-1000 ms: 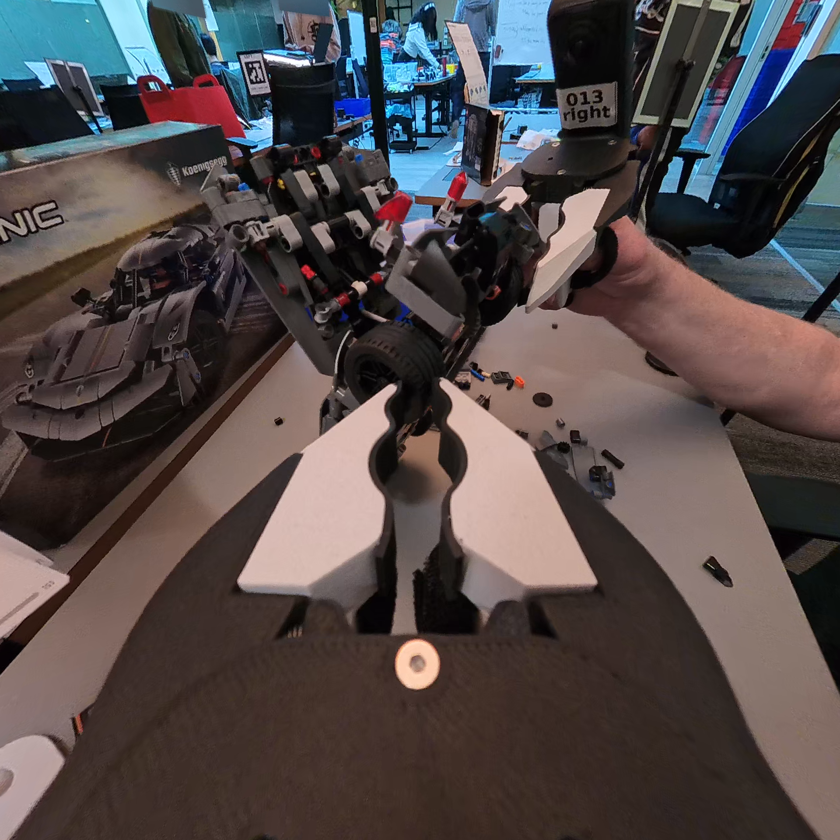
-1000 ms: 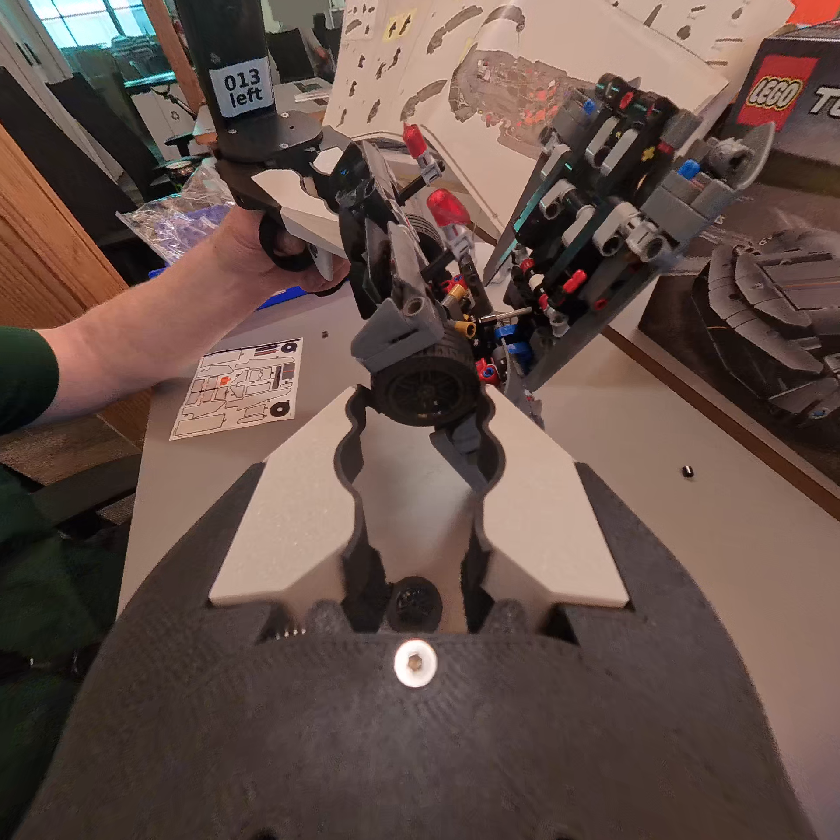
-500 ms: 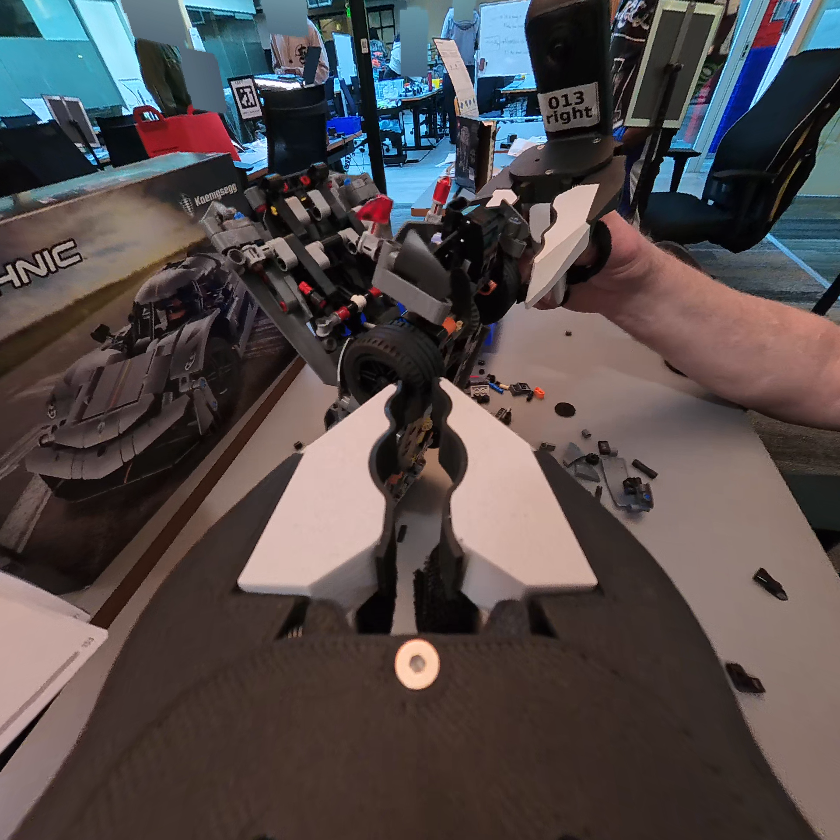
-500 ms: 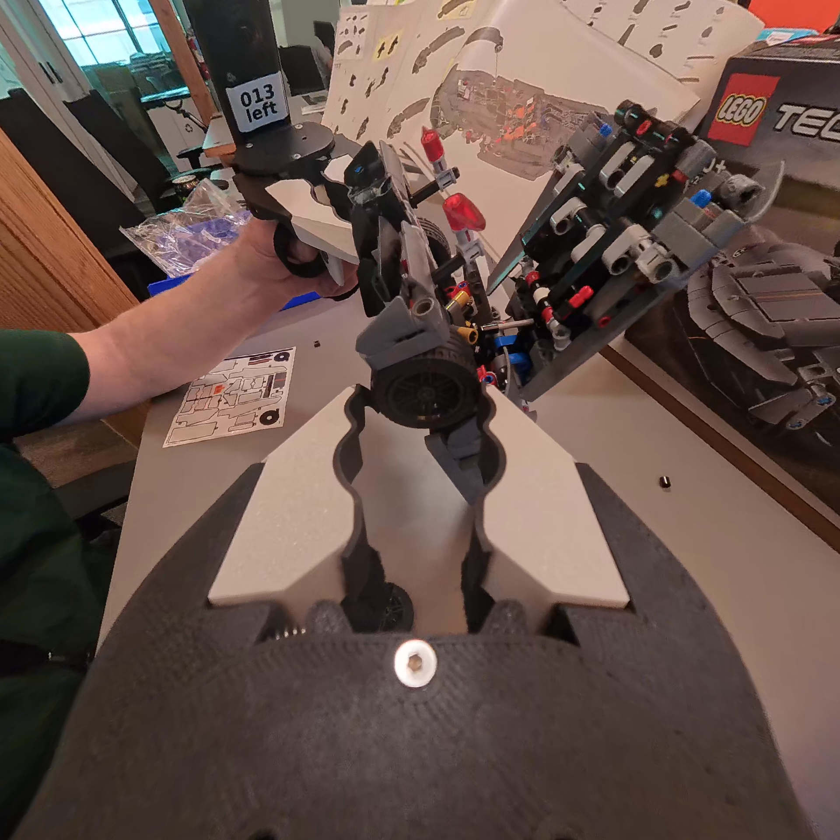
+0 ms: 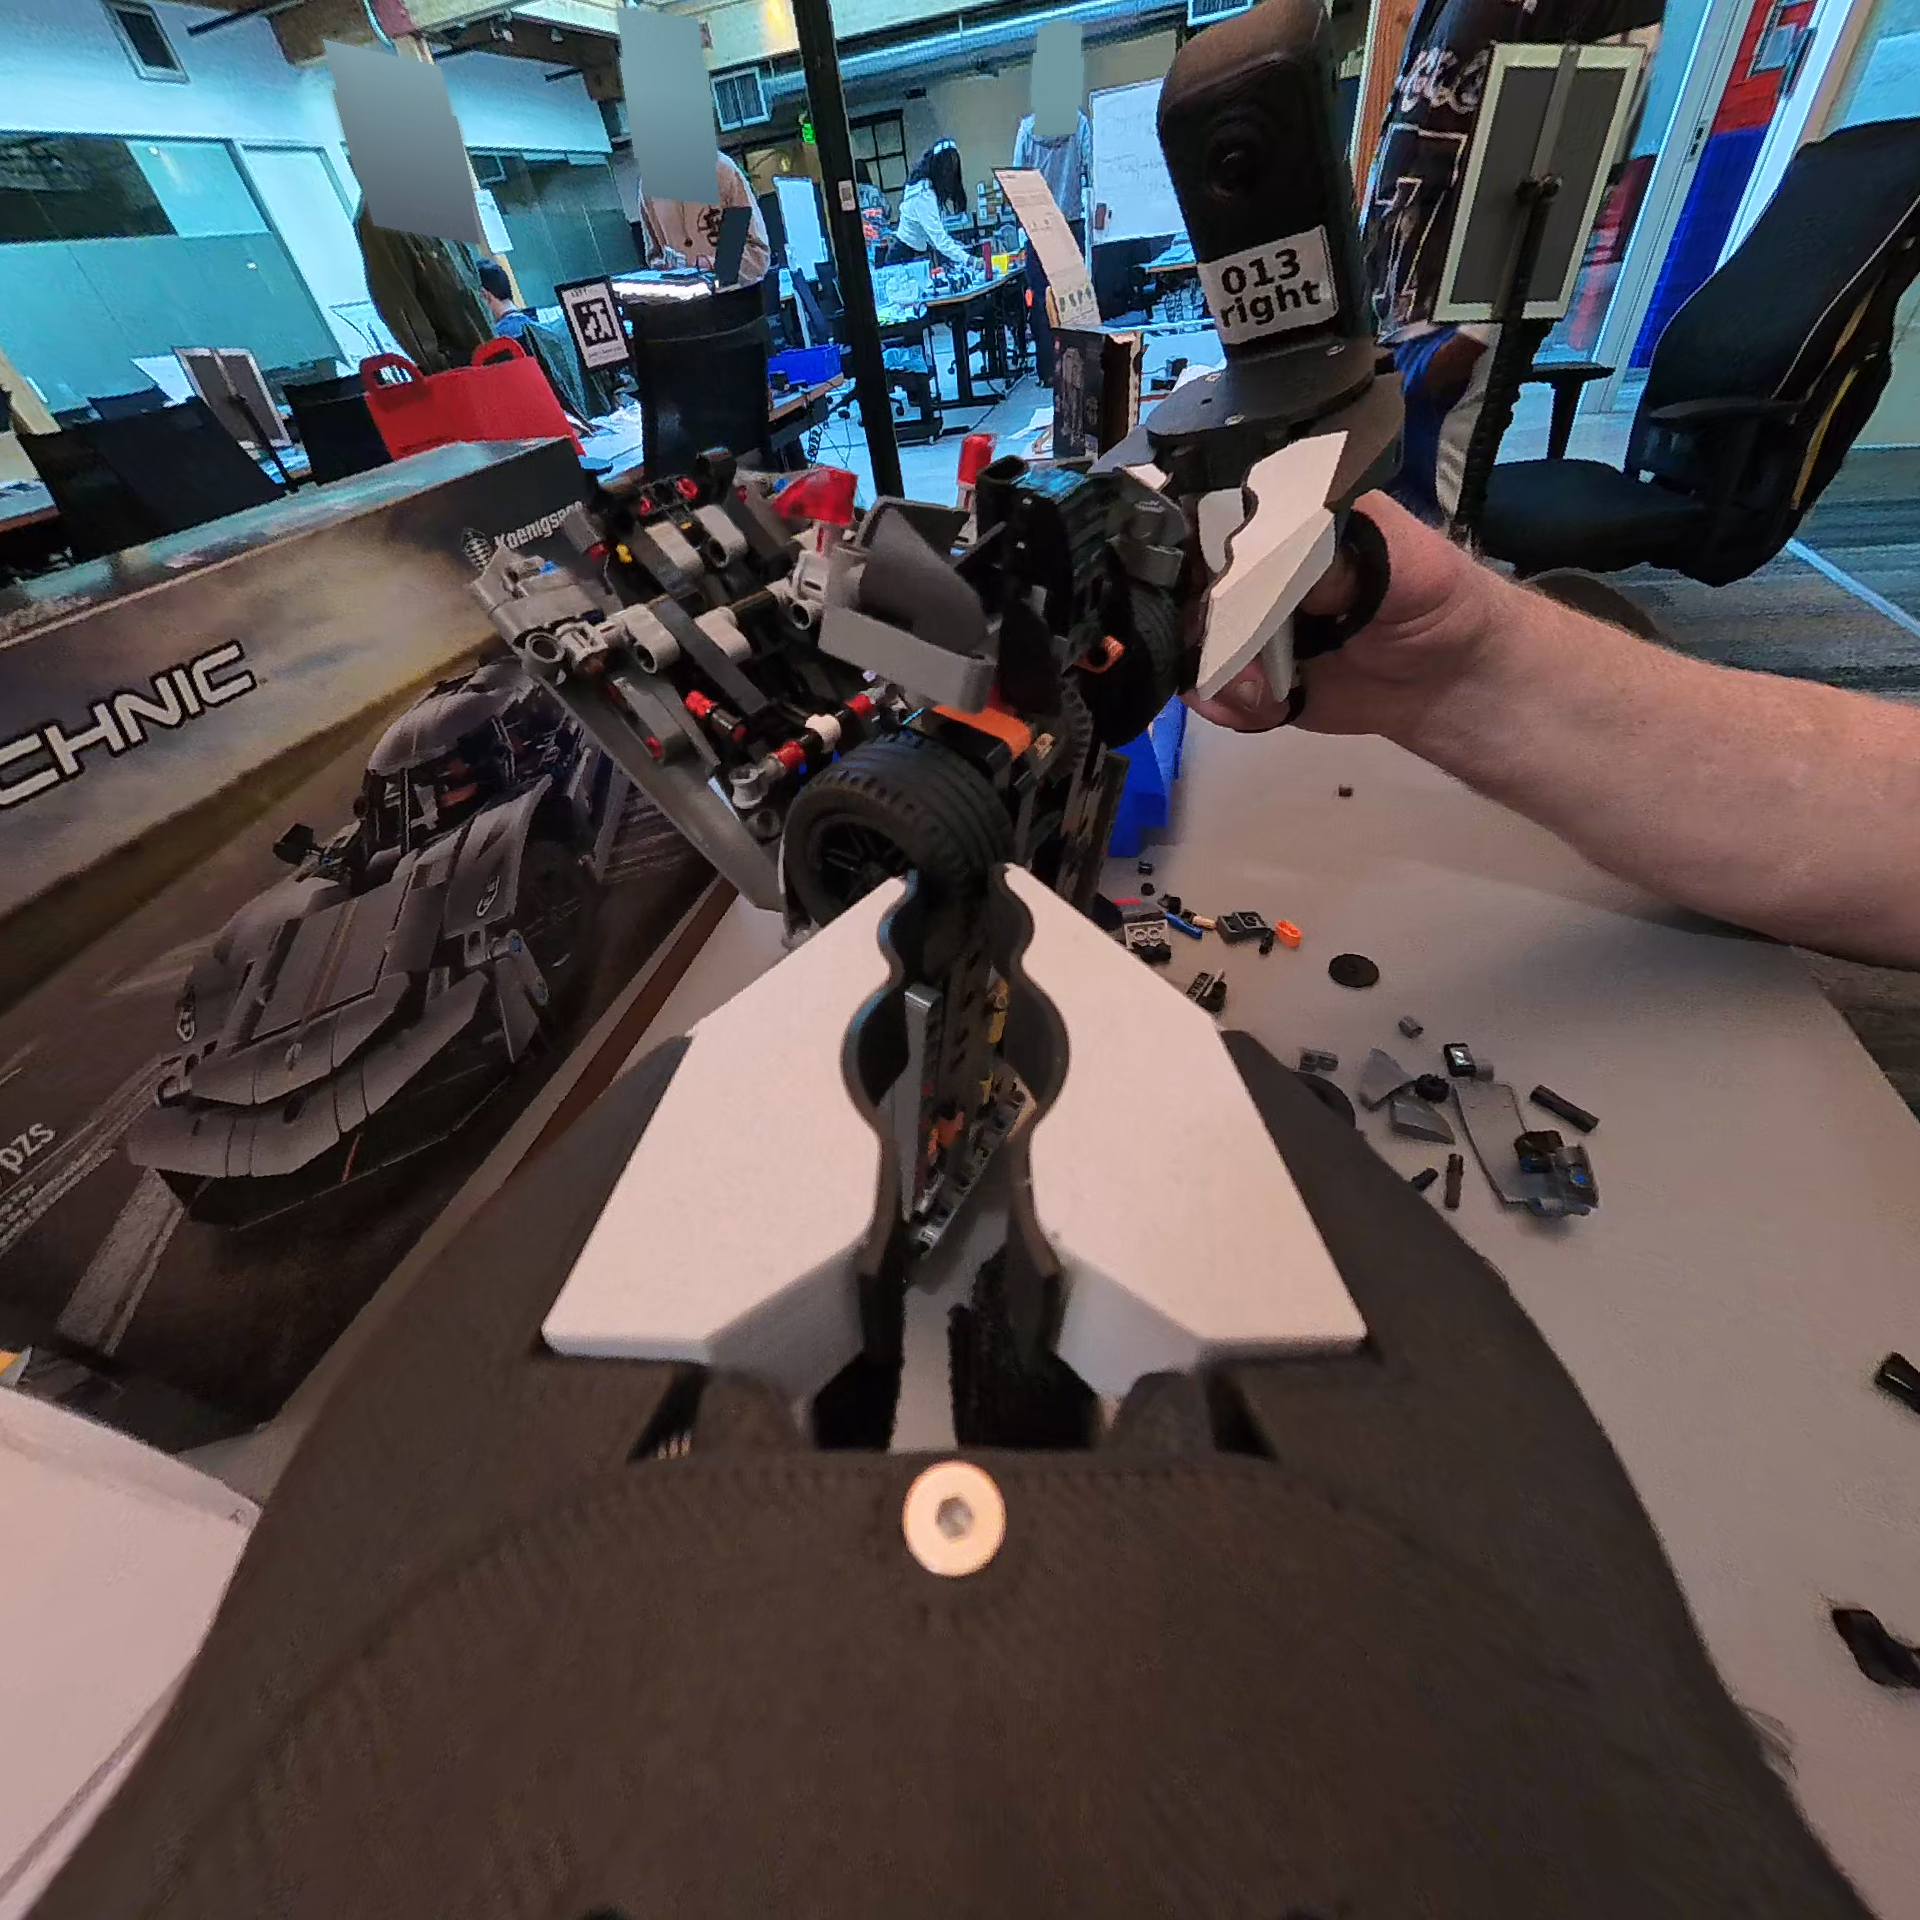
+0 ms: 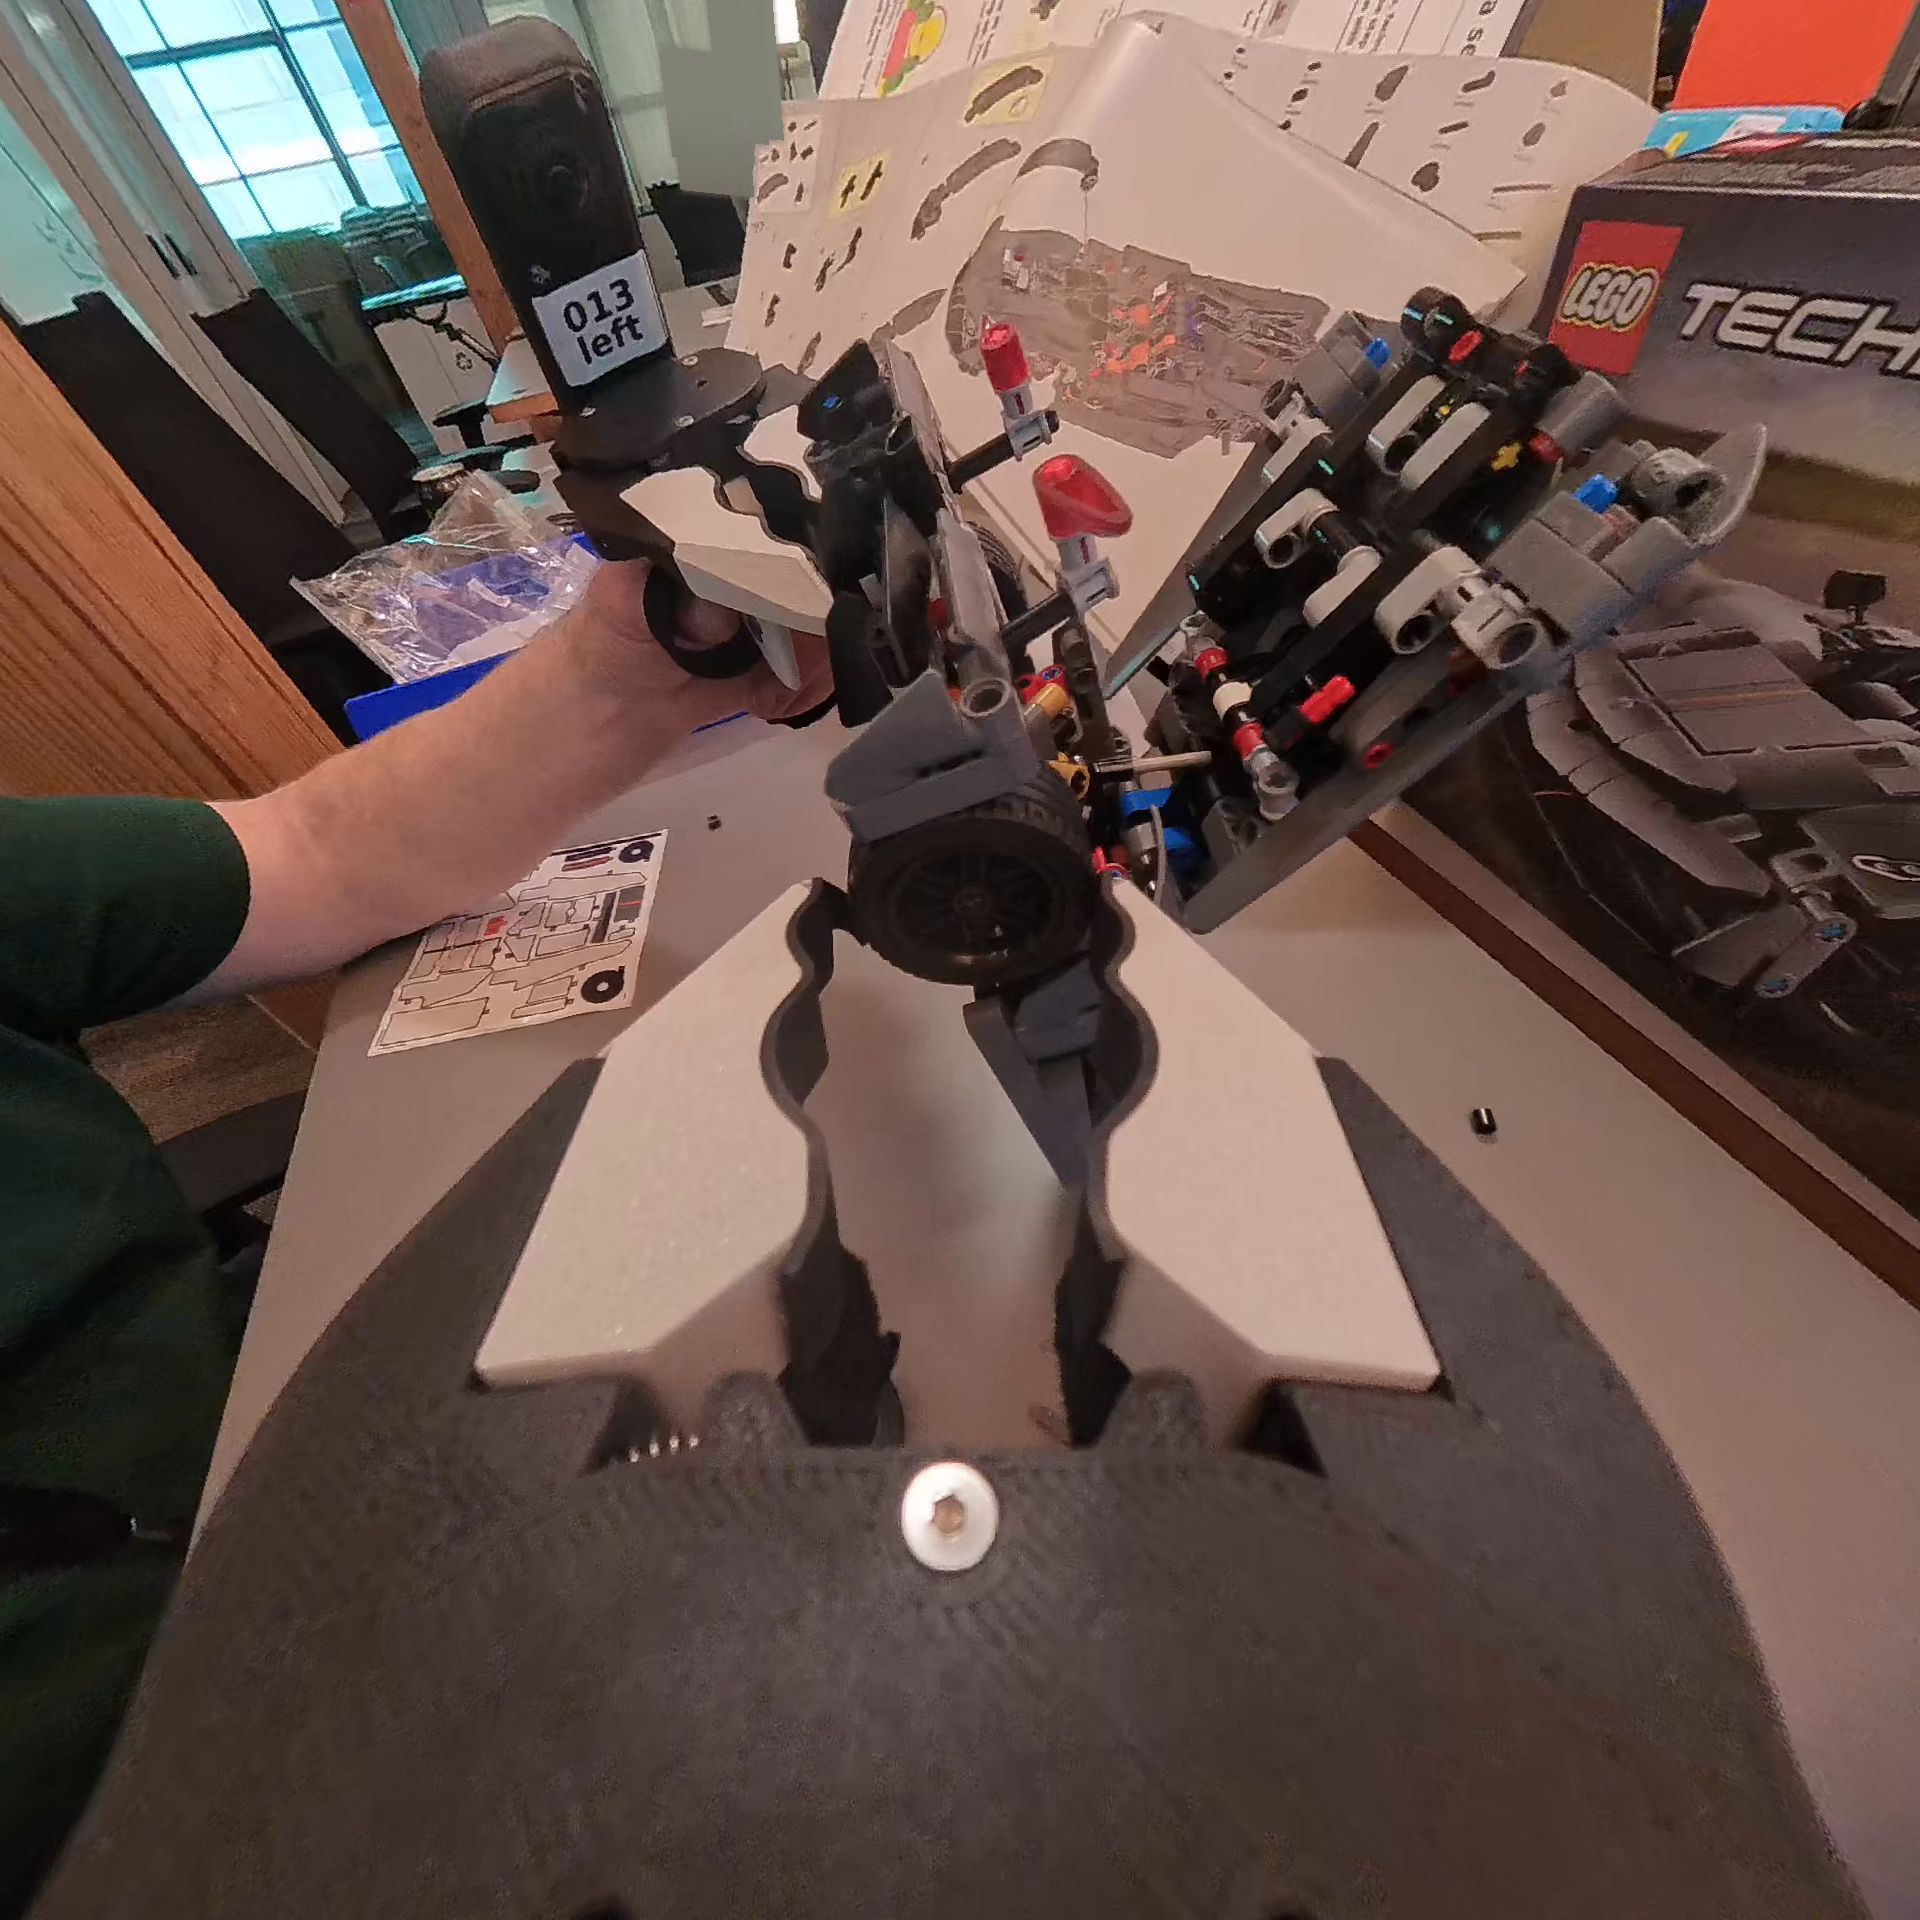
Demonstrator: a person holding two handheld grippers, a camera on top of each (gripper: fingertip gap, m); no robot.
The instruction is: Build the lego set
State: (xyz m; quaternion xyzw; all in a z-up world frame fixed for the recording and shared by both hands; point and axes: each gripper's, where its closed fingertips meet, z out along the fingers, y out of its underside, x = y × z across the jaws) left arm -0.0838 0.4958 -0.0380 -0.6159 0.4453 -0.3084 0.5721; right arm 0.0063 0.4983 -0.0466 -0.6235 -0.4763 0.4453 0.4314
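Note:
The part-built grey and black lego car [image 5: 727,644] is held tilted above the table between both grippers. My left gripper [image 5: 956,883] is shut on the chassis edge just below a black wheel [image 5: 894,831], with a lego beam running down between its fingers. My right gripper [image 6: 968,904] is shut on the wheel [image 6: 971,894] at the other side, with a grey fender piece [image 6: 1039,1070] hanging between its fingers. The right gripper also shows in the left wrist view [image 5: 1184,582], and the left gripper in the right wrist view [image 6: 831,488]. The car also shows in the right wrist view [image 6: 1403,582].
The set's box [image 5: 260,831] [image 6: 1766,727] stands along the table's side. An open instruction booklet [image 6: 1143,208] is behind the car. A sticker sheet [image 6: 530,935] and a plastic bag [image 6: 457,592] lie near the left arm. Loose pieces [image 5: 1455,1101] lie on the table [image 5: 1558,1351]. There is about 10 cm between the tips of the two grippers.
Both grippers keep their hold. The car has swung a little with them and its far end sits lower and flatter. More of the table and loose pieces shows in the left wrist view.

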